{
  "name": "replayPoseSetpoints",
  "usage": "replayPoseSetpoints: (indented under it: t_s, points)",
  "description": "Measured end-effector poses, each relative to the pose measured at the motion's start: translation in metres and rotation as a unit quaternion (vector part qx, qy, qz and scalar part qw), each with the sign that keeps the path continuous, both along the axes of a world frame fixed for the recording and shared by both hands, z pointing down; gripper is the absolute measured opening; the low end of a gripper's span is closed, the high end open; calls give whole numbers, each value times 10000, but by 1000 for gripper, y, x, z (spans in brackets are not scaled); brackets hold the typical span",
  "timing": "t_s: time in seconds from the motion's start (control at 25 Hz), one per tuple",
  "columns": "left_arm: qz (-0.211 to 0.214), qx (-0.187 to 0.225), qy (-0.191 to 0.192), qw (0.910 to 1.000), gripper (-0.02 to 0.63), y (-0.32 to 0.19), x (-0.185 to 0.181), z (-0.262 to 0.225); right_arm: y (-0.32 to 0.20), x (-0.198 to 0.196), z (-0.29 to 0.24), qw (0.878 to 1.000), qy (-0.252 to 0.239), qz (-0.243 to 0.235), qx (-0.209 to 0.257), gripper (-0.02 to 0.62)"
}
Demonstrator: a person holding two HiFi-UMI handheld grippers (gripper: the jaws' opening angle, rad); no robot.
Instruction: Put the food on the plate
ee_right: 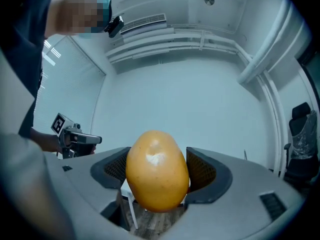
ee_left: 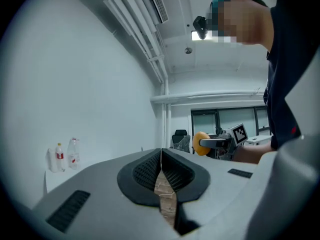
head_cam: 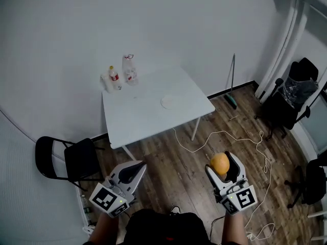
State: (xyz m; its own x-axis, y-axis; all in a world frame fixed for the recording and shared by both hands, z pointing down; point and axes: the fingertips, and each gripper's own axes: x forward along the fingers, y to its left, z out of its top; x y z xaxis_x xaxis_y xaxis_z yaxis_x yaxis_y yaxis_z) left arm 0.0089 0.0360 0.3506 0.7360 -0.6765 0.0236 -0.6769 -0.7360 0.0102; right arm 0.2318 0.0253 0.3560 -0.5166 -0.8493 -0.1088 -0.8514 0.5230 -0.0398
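My right gripper (head_cam: pixel 224 163) is shut on an orange fruit (head_cam: pixel 219 163), which fills the middle of the right gripper view between the jaws as the orange fruit (ee_right: pixel 157 170). It hangs over the wooden floor, well short of the table. My left gripper (head_cam: pixel 137 169) is shut with nothing in it; its jaws meet in the left gripper view (ee_left: pixel 161 168). A white plate (head_cam: pixel 170 101) lies on the white table (head_cam: pixel 133 121), toward its right side. From the left gripper view the orange fruit (ee_left: pixel 201 143) shows held in the right gripper.
Two plastic bottles (head_cam: pixel 121 74) stand at the table's far left corner. A black folding chair (head_cam: pixel 69 160) is left of the table. A white cable (head_cam: pixel 255 142) trails over the wood floor; office chairs (head_cam: pixel 291 98) stand at the right, a broom (head_cam: pixel 231 86) leans on the wall.
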Motion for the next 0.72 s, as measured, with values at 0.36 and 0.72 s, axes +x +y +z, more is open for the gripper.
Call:
replayPoseSetpoints:
  t_s: [0.36, 0.72]
  points:
    - [133, -86, -32, 9999, 23, -49, 50, 6, -45, 50, 28, 9994, -174, 100, -280, 344]
    - [343, -219, 7, 9992, 23, -122, 65, 29, -101, 66, 34, 9988, -20, 369, -327, 344]
